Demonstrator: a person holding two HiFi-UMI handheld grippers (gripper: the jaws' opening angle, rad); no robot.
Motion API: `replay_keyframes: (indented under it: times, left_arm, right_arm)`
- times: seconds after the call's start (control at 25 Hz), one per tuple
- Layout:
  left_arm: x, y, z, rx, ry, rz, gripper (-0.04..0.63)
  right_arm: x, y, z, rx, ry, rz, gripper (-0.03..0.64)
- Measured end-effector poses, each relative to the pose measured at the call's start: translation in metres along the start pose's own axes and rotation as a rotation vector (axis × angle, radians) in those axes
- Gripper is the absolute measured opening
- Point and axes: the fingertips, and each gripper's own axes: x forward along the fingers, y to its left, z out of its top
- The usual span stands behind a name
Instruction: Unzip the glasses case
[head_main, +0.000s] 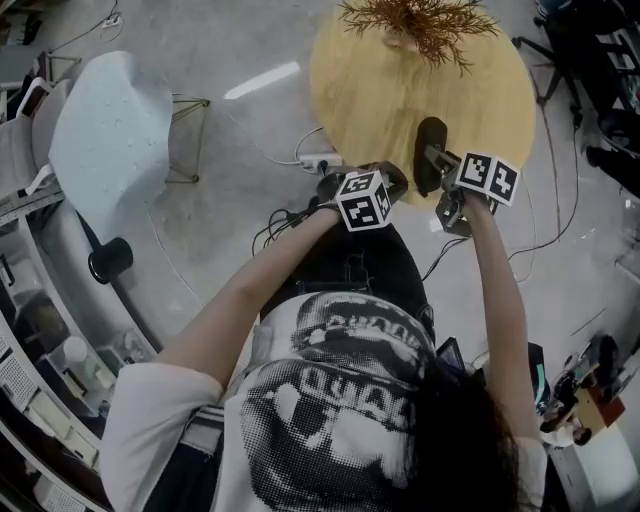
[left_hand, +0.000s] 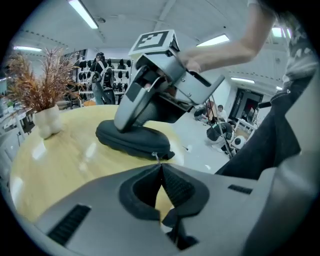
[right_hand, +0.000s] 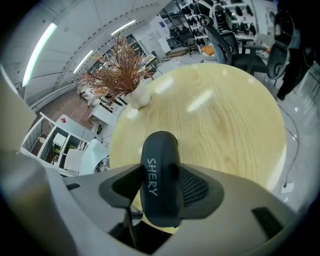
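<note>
glasses case (right_hand: 159, 150) sits on the round wooden table (head_main: 380, 90), close to the edge nearest the person. it is a dark, elongated pod with rounded ends, a matte fabric-like skin and pale lettering along its top. it looks light and semi-rigid: probably a moulded shell that gives a little under pressure but keeps its form, and likely to slide on the smooth, glossy tabletop unless pinned.

the right gripper (right_hand: 160, 181) pins it, its ribbed pads clamped on the case's two long sides across the width. that seems the sensible hold, since the curved top offers little purchase.

the left gripper (left_hand: 160, 167) has its jaws pressed together, the tips meeting on the small metal zipper pull (left_hand: 157, 156) at the case's near end. that tab is thin and slick, so the pinch could slip; a pull along the seam should run best.

a dried, rust-coloured plant (right_hand: 117, 75) in a white vase stands well apart at the far side.
</note>
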Motion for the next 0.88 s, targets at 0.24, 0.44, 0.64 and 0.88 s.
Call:
replay_keyframes:
  times: [0.24,0.44,0.64,0.88]
  left_arm:
    - [-0.003,-0.011,-0.01,-0.049,-0.017,0.008,0.012]
    - [0.002,-0.018,-0.013,-0.057,-0.023,-0.002,0.012]
    - [0.008,-0.024,-0.012,-0.067,-0.023,-0.003,0.012]
    - [0.005,-0.019,-0.014,-0.074,-0.032,0.036,0.014]
  right_arm:
    - [0.001,0.005,-0.002,0.126,-0.055,-0.043,0.233]
    - [0.003,0.005,-0.002,0.191,-0.083,-0.072,0.233]
    - [0.002,0.007,-0.003,0.23,-0.108,-0.095,0.233]
    - [0.002,0.009,-0.002,0.213,-0.123,-0.098,0.233]
